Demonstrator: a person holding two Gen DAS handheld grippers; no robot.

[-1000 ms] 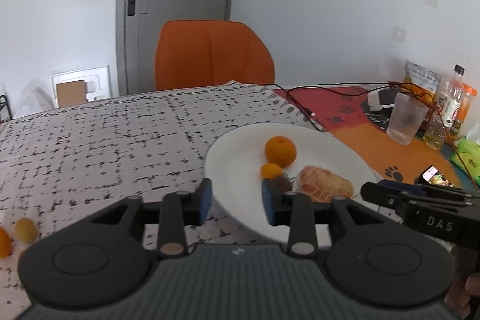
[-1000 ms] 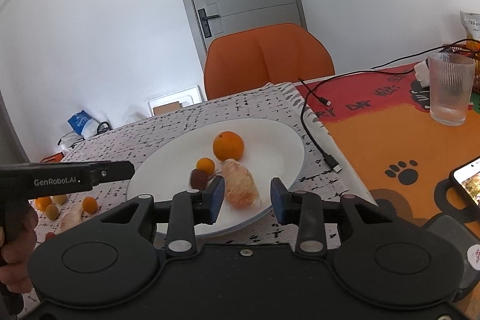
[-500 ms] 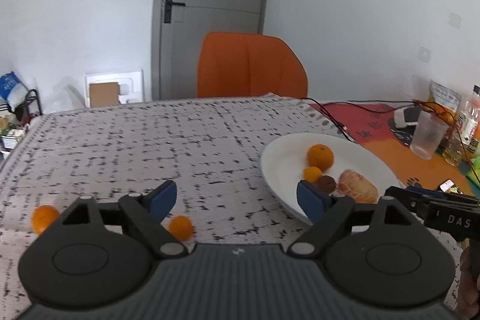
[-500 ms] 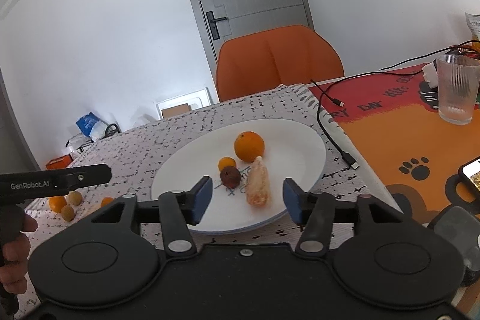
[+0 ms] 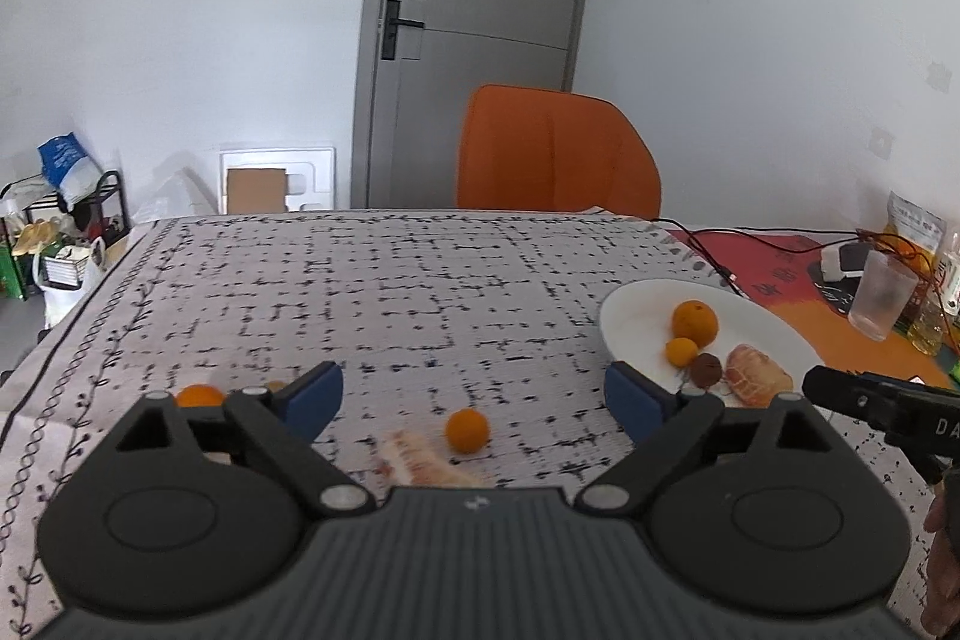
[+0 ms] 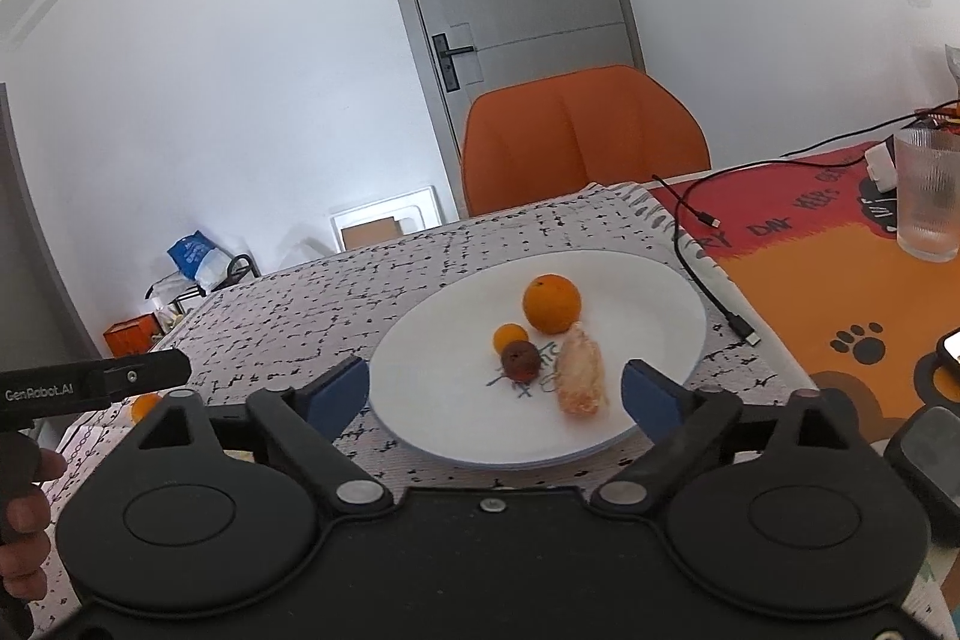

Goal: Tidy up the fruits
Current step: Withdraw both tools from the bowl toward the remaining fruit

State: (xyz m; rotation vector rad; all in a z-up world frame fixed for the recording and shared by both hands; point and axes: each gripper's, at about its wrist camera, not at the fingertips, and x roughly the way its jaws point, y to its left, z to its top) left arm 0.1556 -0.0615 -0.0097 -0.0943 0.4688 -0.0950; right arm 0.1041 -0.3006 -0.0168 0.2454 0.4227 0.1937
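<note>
Left wrist view: my fingers spread, loose fruit below, plate at right.

Nearest, lower centre: my left gripper (image 5: 474,391), released and empty, its jaws just opened; a peeled segment (image 5: 420,460) and a small orange (image 5: 467,430) lie between them on the tablecloth (image 5: 360,292). I should drop squarely over one fruit before closing. Mid right: white plate (image 5: 636,322) holding four fruits. My right gripper (image 6: 495,382), likewise just opened, empty. A second ago the plate sat centre frame; now it lies right.
</note>
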